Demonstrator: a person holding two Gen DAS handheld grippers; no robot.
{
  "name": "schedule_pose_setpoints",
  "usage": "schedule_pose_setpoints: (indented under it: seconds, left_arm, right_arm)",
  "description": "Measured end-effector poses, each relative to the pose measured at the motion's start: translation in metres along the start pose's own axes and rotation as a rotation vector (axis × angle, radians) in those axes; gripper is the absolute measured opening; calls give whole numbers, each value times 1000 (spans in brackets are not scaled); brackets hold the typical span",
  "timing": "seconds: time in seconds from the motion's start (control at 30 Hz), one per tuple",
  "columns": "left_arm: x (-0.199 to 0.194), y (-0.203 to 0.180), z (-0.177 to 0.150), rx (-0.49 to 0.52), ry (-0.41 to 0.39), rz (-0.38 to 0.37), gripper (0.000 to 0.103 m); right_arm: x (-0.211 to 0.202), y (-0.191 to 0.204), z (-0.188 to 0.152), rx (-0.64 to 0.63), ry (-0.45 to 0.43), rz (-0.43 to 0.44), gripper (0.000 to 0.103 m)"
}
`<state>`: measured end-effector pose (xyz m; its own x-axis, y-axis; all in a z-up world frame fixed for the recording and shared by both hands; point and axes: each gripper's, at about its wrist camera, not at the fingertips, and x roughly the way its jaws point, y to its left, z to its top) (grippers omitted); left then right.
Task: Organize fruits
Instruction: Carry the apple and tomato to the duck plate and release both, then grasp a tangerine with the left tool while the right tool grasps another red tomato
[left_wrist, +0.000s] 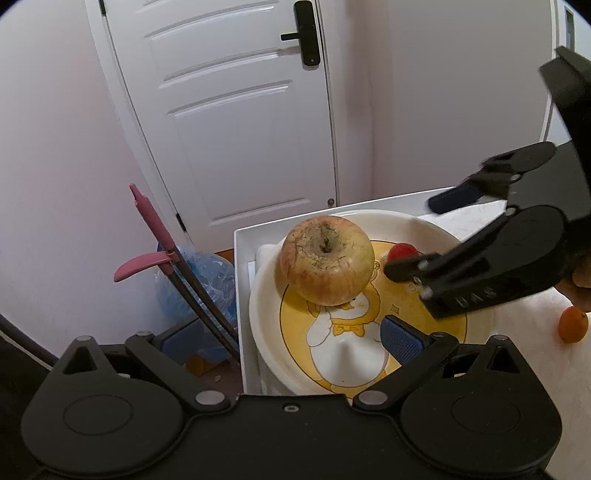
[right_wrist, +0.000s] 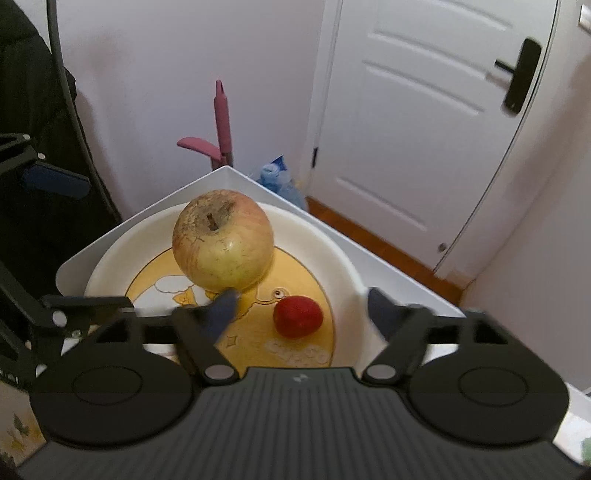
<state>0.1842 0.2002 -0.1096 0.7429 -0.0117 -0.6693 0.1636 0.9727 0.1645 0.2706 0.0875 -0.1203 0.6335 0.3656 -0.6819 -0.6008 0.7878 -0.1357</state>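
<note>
Apple (right_wrist: 223, 240) and small red fruit (right_wrist: 298, 316) sit in plate (right_wrist: 343, 258), red one at apple's 4 o'clock. Orange fruit (left_wrist: 572, 325) waits outside. Right gripper (right_wrist: 301, 306) wide apart, empty. Left gripper (left_wrist: 291, 339) apart, empty.

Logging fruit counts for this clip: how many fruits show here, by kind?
Apple, on the plate: 1
Small red fruit, on the plate: 1
Small orange fruit, off the plate on the table: 1
Total: 3
</note>
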Motion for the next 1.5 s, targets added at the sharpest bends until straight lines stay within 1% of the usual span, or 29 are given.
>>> schedule_pose_setpoints:
  seconds: [0.13, 0.4, 0.57, 0.7, 0.77, 0.8, 1.0, 1.2, 1.3, 1.5]
  left_arm:
    - [-4, 0, 0, -13, -6, -12, 103]
    - [-18, -5, 4, -18, -35, -14, 103]
    - [-34, -10, 10, -31, -57, -24, 103]
    - [-53, -17, 15, -45, -79, -48, 103]
    - [-62, -23, 17, -49, -93, -43, 103]
    - [-68, -27, 18, -52, -101, -39, 103]
    - [-101, -56, 19, -67, -148, 1, 103]
    - [-120, -92, 17, -88, -145, 4, 103]
    - [-127, -115, 13, -95, -144, -7, 103]
    - [-129, -164, 5, -88, -137, -26, 103]
  right_arm:
    - [-12, -3, -3, 41, 1, 0, 99]
    - [-44, -14, -3, 148, -22, -33, 99]
    - [-75, -17, -6, 211, -32, -61, 99]
    - [-106, -21, -14, 249, -55, -89, 99]
    - [-123, -25, -20, 271, -68, -100, 99]
    - [-131, -27, -23, 278, -73, -105, 103]
    - [-186, -43, -55, 300, -100, -158, 103]
    - [-231, -67, -96, 318, -86, -200, 103]
    - [-247, -80, -119, 329, -66, -227, 103]
    - [-264, -108, -166, 382, -38, -238, 103]
